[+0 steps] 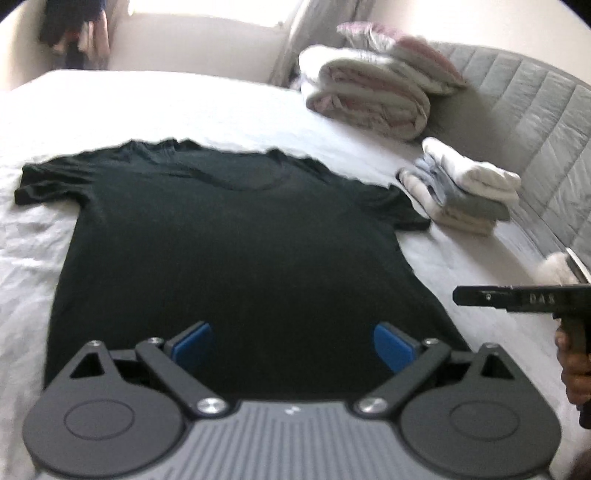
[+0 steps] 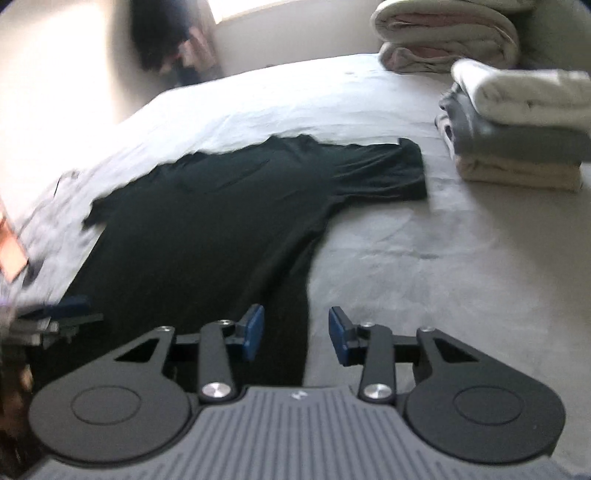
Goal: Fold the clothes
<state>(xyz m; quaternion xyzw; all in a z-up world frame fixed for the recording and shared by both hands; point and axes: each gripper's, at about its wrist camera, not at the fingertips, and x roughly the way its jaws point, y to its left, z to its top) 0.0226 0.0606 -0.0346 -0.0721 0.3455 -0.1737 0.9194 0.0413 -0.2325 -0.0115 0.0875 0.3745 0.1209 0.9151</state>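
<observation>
A black T-shirt [image 1: 236, 251] lies spread flat on the white bed [image 1: 147, 107], collar away from me and both sleeves out. My left gripper [image 1: 291, 345] hovers over its near hem, jaws wide open, nothing between the blue pads [image 1: 194, 341]. In the right wrist view the T-shirt [image 2: 207, 229] stretches off to the left. My right gripper [image 2: 295, 334] is partly open above its right side edge, which runs under the gap; the pads do not press on the cloth. The right gripper [image 1: 517, 299] and the hand [image 1: 572, 369] holding it show at the right edge of the left wrist view.
A stack of folded clothes [image 1: 461, 192] [image 2: 517, 140] sits right of the shirt's sleeve. Behind it lies a rolled quilt [image 1: 369, 92] [image 2: 443, 33] against a grey padded headboard [image 1: 535, 122]. Dark clothes [image 1: 74, 29] hang in the far corner.
</observation>
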